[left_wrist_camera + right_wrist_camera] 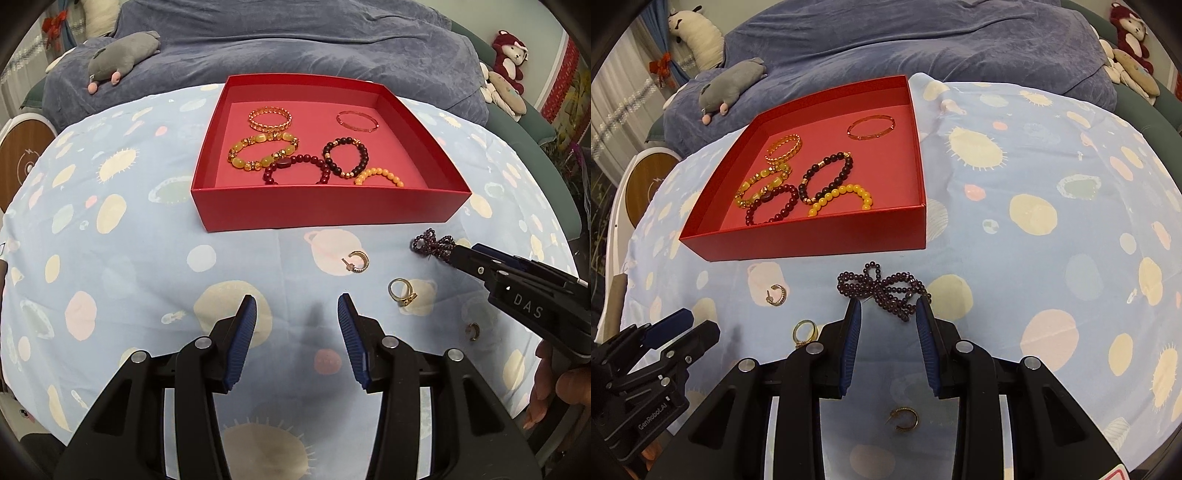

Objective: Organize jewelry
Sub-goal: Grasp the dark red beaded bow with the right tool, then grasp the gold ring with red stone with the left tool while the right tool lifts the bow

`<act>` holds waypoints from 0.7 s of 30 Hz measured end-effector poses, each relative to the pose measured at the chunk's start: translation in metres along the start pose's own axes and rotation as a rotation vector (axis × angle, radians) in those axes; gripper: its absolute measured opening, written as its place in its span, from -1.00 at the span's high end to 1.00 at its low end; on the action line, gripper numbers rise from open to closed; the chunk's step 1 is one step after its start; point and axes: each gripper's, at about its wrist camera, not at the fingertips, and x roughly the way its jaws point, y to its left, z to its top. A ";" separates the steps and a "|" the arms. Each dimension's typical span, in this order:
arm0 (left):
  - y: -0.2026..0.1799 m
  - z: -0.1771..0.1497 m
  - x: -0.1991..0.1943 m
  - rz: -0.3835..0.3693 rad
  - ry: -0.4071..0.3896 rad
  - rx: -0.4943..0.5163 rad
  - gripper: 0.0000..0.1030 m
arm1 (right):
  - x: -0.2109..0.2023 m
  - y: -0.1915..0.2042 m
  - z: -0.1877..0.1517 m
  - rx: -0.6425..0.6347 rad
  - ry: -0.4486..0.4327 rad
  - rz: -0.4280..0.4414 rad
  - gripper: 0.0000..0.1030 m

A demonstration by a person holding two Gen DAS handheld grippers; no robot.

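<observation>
A red tray sits at twelve o'clock on the spotted cloth, holding six bracelets. The left gripper hangs empty, jaws apart. The right gripper straddles a purple bead strand (whether its pads press it, I cannot tell). A gold ring lies at two o'clock of the left gripper.

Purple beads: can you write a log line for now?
right gripper: open, at purple beads | left gripper: open, empty | red box: six bracelets
</observation>
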 end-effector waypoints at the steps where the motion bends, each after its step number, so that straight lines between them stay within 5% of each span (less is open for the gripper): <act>1: 0.000 0.000 0.001 -0.001 0.002 -0.002 0.15 | 0.002 0.001 0.001 -0.005 0.001 0.000 0.41; 6: 0.000 0.002 0.006 -0.007 0.012 -0.009 0.15 | 0.013 0.005 0.003 -0.037 0.018 -0.009 0.49; 8: -0.001 0.002 0.007 -0.010 0.015 -0.006 0.15 | 0.016 0.004 0.003 -0.036 0.022 -0.017 0.77; 11: -0.002 0.001 0.009 -0.022 0.023 -0.006 0.15 | 0.017 0.000 0.002 -0.020 0.023 -0.009 0.91; 21: -0.020 -0.001 0.009 -0.072 0.034 0.009 0.15 | -0.002 -0.013 -0.009 0.044 -0.010 0.012 0.93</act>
